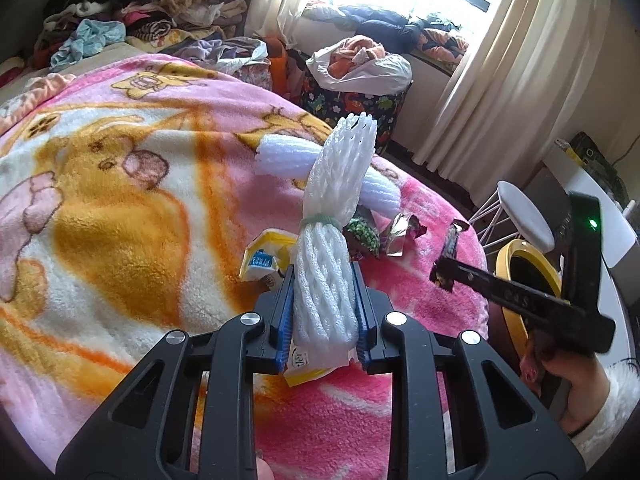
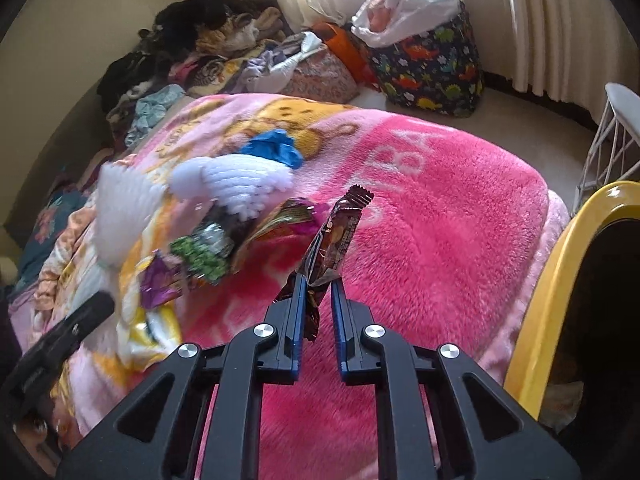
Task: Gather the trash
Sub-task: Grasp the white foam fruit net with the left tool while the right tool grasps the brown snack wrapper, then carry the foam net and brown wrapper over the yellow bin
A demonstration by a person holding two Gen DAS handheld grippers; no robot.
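Note:
My left gripper (image 1: 323, 276) is shut on a white foam net sleeve (image 1: 340, 168) tied with a green band, lifted a little off the pink blanket (image 1: 120, 200). A second foam net (image 1: 280, 156) lies behind it. Under the fingers lies a yellow carton (image 1: 264, 256), with a green wrapper (image 1: 364, 234) and a silver wrapper (image 1: 400, 236) beside it. My right gripper (image 2: 318, 284) is shut on a brown snack wrapper (image 2: 340, 228) that stands up from the jaws. Left of it lie a green wrapper (image 2: 200, 256), a purple wrapper (image 2: 160, 284) and a blue glove (image 2: 276, 148).
A yellow-rimmed bin (image 2: 560, 248) stands at the bed's right edge, beside a white stool (image 1: 524, 212). A dinosaur-print bag (image 2: 432, 72) with a white plastic bag sits on the floor beyond. Piled clothes (image 1: 132, 12) fill the far end of the bed.

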